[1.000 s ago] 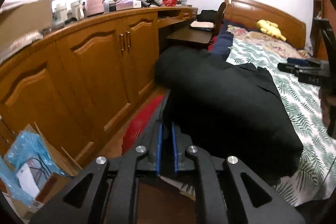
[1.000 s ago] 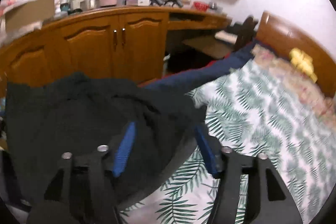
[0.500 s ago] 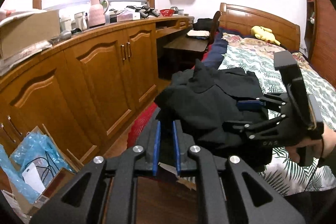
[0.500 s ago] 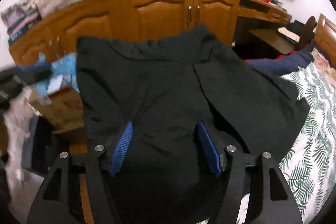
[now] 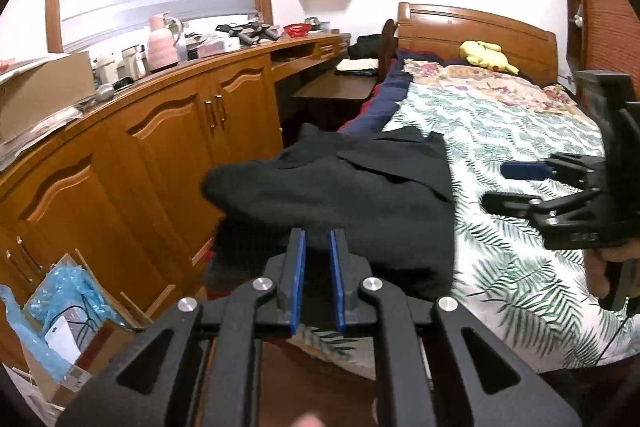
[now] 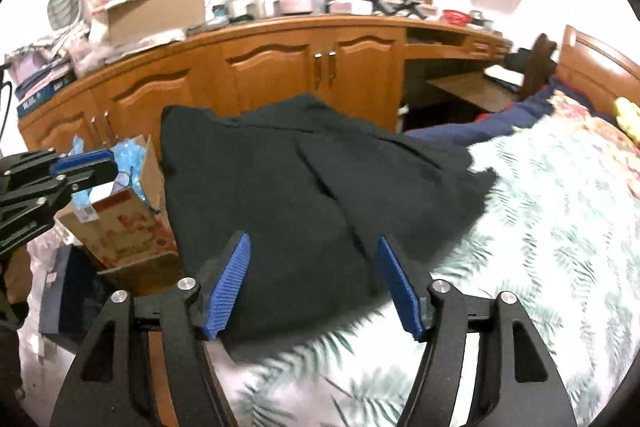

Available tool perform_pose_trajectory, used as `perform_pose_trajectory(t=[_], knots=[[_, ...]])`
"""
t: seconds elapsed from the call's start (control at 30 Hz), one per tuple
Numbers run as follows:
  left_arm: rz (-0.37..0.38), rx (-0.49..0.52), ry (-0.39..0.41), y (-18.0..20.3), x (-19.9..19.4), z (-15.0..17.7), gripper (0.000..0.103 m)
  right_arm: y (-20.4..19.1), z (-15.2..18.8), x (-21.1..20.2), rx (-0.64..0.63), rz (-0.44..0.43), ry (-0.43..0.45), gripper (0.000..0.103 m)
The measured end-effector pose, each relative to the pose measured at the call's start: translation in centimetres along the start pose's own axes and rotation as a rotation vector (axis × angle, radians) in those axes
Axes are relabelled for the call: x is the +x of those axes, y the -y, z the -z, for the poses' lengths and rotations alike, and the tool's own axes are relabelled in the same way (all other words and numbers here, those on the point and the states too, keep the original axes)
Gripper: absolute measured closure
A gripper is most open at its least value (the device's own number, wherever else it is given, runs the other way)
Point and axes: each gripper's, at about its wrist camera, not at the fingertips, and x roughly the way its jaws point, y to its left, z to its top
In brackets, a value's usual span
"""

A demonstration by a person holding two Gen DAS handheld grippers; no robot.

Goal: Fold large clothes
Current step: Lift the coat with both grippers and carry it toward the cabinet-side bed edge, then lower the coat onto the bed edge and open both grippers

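While both grippers hang clear, the fold waits on a fresh grasp.
Left gripper [image 5: 317, 259] nearly pressed together, empty; right gripper [image 6: 314, 277] spread, just opening; garment [image 6: 320, 195] heaped on the bed's [image 6: 560, 227] near edge, needing a corner pinched.

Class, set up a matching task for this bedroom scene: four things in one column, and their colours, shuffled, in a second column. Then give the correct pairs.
Column 1
1. garment on the bed's edge
2. plush toy by the headboard
3. jug on the cabinet top
4. small basket on the cabinet top

Column 2
A. pink
B. red
C. black
D. yellow

Pairs: 1-C, 2-D, 3-A, 4-B
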Motion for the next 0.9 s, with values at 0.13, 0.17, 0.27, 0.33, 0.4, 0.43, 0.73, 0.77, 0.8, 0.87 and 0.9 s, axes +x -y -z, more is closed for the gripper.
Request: perform_pose_trajectory(t=[0.13,0.17,0.27,0.33,0.4,0.43,0.73,0.77,0.8,0.87,0.9], knots=[[0.033,0.008,-0.001,3.1,0.1,0.2,0.092,2.7,2.5,-4.0,0.044,0.064,0.043,0.03],[0.044,0.013,-0.002,4.0,0.3,0.3,0.092,3.1,3.2,-4.8,0.052,0.074,0.049,0.029],[0.076,0.023,-0.01,6.6,0.7,0.5,0.092,4.7,5.2,-7.1,0.069,0.116,0.056,0.025],[0.089,0.029,-0.017,8.5,1.1,0.7,0.092,5.7,6.6,-8.5,0.082,0.143,0.062,0.021],[0.094,0.044,-0.011,10.3,1.2,1.0,0.091,6.8,8.2,-9.8,0.101,0.163,0.061,0.017],[0.094,0.051,-0.009,10.9,1.3,1.0,0.091,7.3,8.8,-10.3,0.109,0.171,0.06,0.016],[0.194,0.092,-0.031,18.2,2.2,1.6,0.085,10.9,15.4,-14.6,0.198,0.289,0.038,0.012],[0.207,0.094,-0.035,18.9,2.2,1.7,0.085,11.4,16.4,-15.3,0.211,0.304,0.038,0.012],[0.218,0.096,-0.039,19.6,2.3,1.8,0.084,11.7,17.0,-15.8,0.224,0.318,0.038,0.011],[0.235,0.104,-0.048,21.0,2.5,2.0,0.084,12.6,18.6,-17.2,0.254,0.341,0.04,0.011],[0.24,0.106,-0.052,21.5,2.5,2.2,0.084,12.9,19.1,-17.7,0.269,0.349,0.042,0.011]])
